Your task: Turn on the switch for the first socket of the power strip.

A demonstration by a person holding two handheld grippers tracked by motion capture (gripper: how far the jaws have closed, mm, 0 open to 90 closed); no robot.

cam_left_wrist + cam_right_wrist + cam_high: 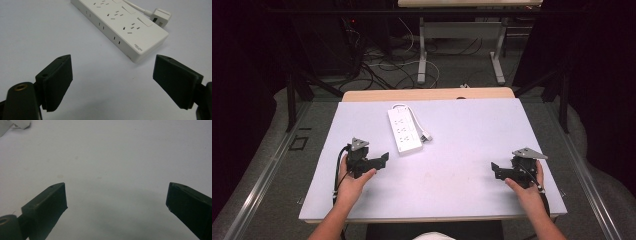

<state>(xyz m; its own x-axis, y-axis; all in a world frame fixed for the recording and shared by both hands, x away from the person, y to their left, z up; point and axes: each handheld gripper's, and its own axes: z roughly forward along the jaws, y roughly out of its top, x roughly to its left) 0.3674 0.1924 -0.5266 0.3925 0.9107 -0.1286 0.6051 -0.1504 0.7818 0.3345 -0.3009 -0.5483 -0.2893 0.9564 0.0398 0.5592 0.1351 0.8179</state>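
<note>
A white power strip (404, 129) lies on the white table top (462, 150), its white cord and plug (426, 136) at its right side. My left gripper (383, 159) sits just left of and below the strip, jaws pointing toward it. Through the left gripper view the strip (122, 25) lies ahead and the plug (161, 15) beyond it; my left gripper (112, 82) stands open with only bare table between the pads. My right gripper (495, 170) rests near the table's right edge. In its own view the right gripper (116, 202) is open over bare table.
The table's front edge (427, 218) is close to the person's forearms. Beyond the far edge are a second table's legs (422, 50) and loose cables (382, 65) on the floor. Dark curtains stand on both sides.
</note>
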